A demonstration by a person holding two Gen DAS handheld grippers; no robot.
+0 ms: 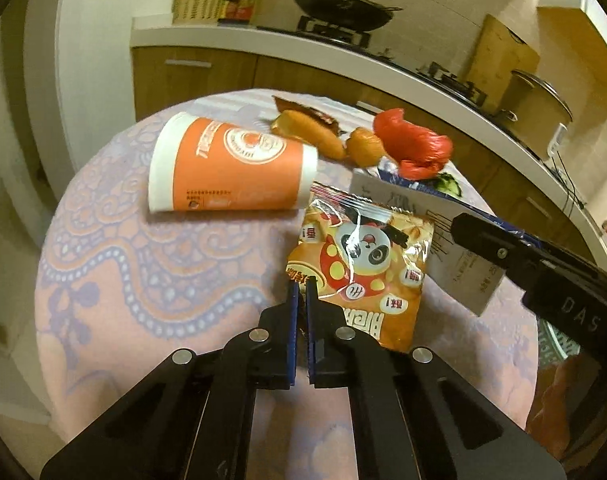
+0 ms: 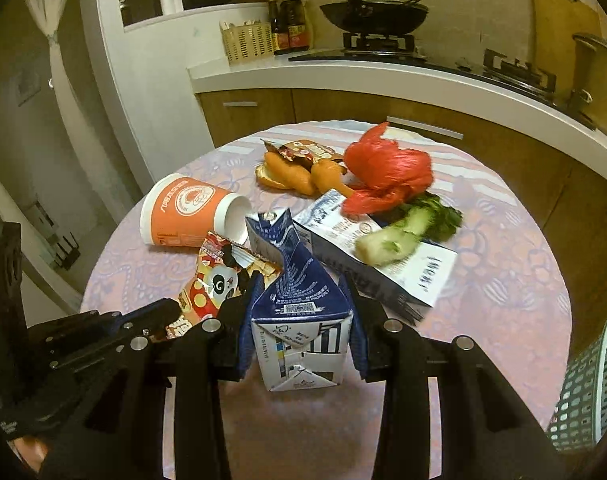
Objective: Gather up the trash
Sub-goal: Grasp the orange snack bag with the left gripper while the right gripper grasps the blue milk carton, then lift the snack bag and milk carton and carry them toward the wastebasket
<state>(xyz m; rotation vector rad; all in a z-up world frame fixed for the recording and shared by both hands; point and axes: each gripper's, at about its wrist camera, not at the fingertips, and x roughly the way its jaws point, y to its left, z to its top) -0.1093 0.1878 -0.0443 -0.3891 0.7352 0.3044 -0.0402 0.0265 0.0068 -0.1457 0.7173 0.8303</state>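
Now L gripper (image 1: 302, 286) pinches snack bag (image 1: 363, 268); R gripper (image 2: 303, 280) clamps milk carton (image 2: 299, 304).

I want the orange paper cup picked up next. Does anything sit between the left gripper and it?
Only bare tablecloth lies between them. But the left gripper is shut on the orange panda snack packet, whose far edge touches the orange paper cup.

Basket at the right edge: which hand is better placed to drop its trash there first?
Probably right. The right gripper holds the milk carton beside the basket; the left gripper, pinching the snack bag, sits farther away.
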